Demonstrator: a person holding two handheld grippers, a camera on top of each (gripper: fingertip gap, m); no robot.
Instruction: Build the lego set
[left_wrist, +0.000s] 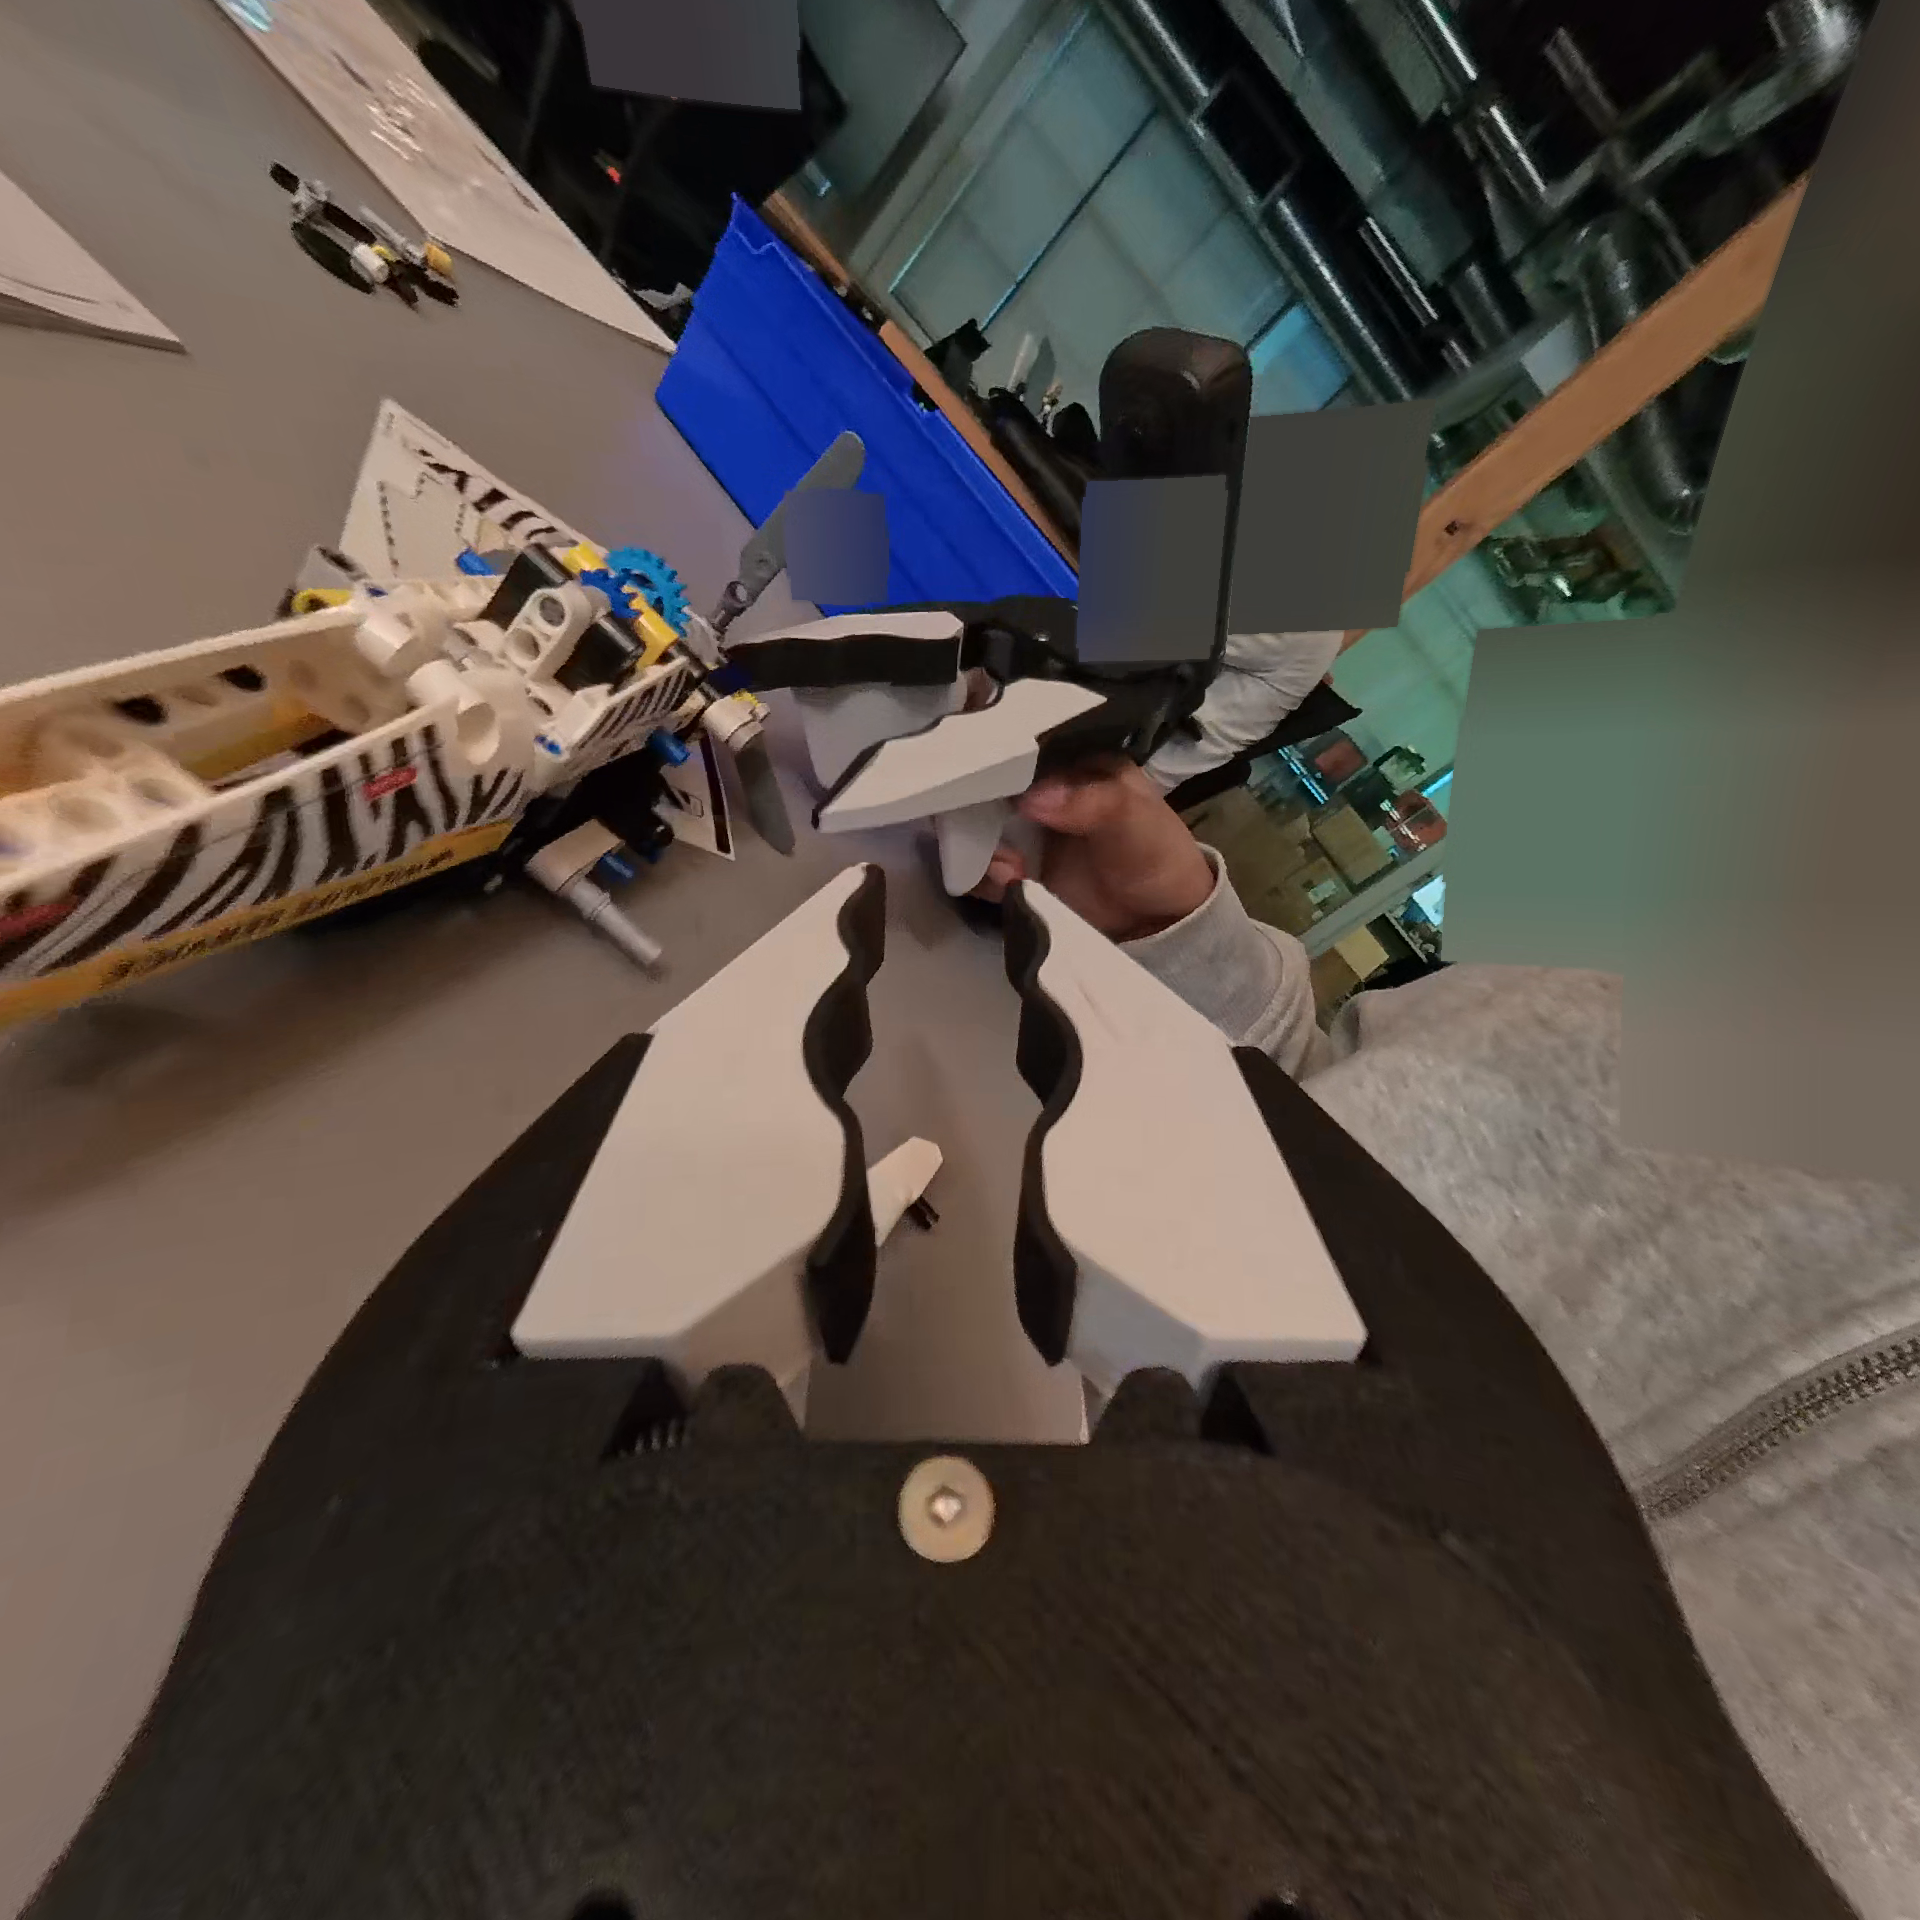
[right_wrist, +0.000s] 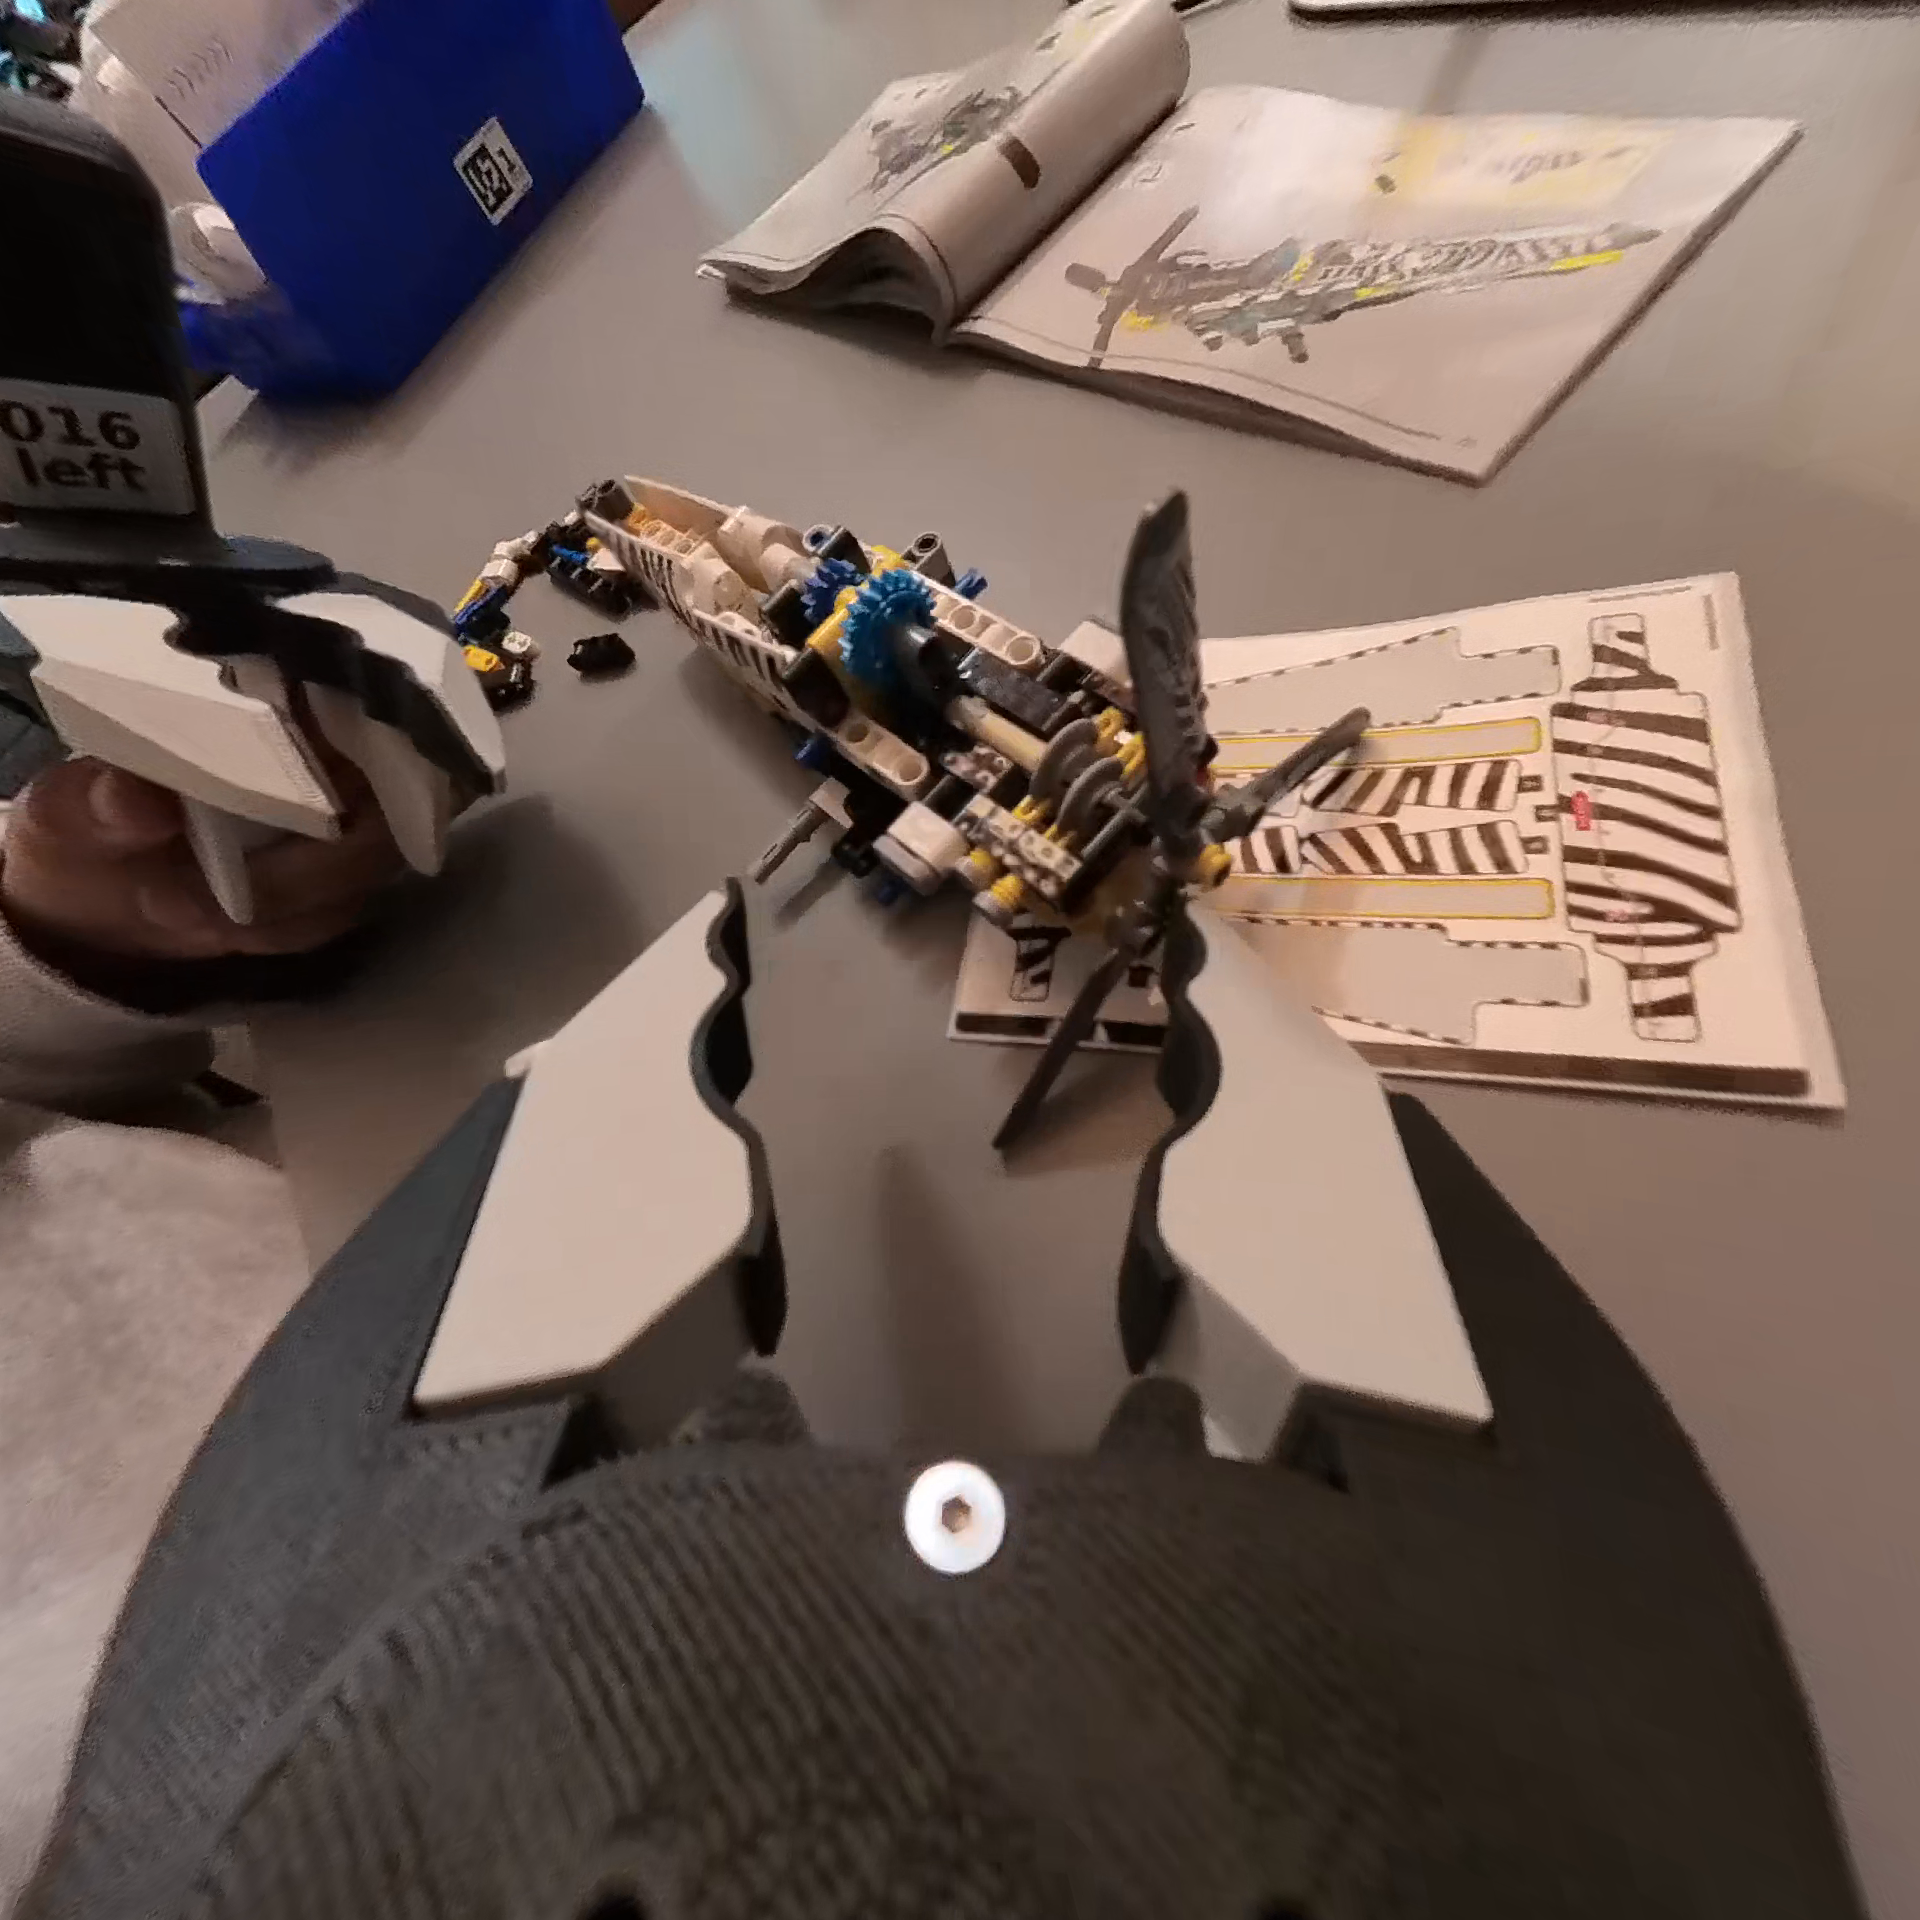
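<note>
We judge the plane model (right_wrist: 831, 665), centre frame on the tabletop (right_wrist: 1558, 1299), light but fragile; hold its stiff body, not the propeller (right_wrist: 1169, 665). Both the left gripper (left_wrist: 940, 894) and the right gripper (right_wrist: 961, 914) are spread, empty.

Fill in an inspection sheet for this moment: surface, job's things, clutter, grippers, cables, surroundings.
Surface: grey table, matte, mostly bare.
Job's things: part-built zebra-striped lego plane lying on the table, grey propeller at its nose over a striped sticker sheet; open instruction booklet behind; loose small pieces by its tail; one white piece under the left tool.
Clutter: blue bin at the table edge.
Grippers: left hand-held gripper open, empty; right hand-held gripper open, empty, near the propeller.
Cables: nothing seen.
Surroundings: shelving and a wooden bench beyond; person's grey sleeve.
</note>
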